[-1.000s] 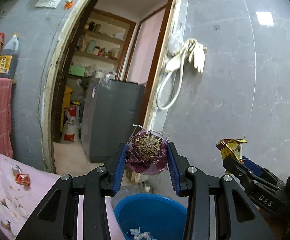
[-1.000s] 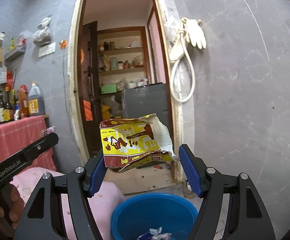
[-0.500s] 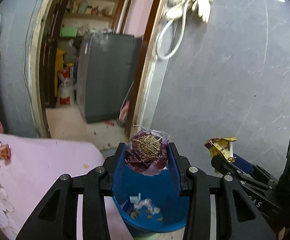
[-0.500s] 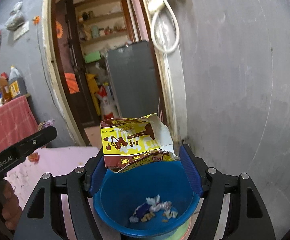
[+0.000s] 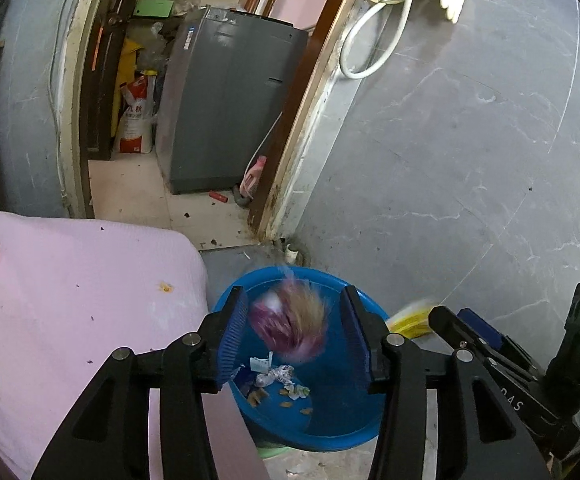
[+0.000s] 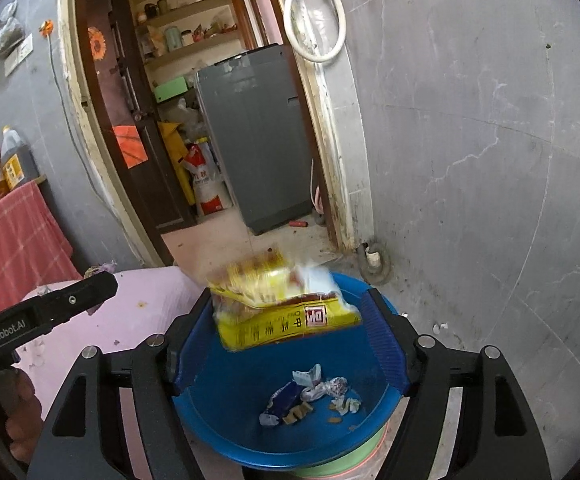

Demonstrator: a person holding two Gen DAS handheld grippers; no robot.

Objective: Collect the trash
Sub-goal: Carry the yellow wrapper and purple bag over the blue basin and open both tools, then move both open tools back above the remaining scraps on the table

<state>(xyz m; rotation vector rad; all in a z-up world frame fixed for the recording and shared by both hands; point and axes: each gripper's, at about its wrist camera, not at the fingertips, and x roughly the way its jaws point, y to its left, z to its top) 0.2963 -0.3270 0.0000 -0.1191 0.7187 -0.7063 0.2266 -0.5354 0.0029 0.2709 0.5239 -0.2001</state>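
left wrist view: left gripper fingers apart over blue basin, purple trash clump blurred, apparently dropping in. right gripper fingers spread, yellow wrapper loose between them above the basin, positioned for disposal.

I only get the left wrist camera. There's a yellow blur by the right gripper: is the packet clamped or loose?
Observer: Loose, it seems. In the right wrist view the packet is motion-blurred between the spread jaws of the right gripper.
Operator: Is it over the basin?
Observer: Yes, it hangs above the basin, near the far rim.
Operator: Any trash outside my view?
Observer: A purple scrap lies on the pink cover; what it is, I cannot tell.
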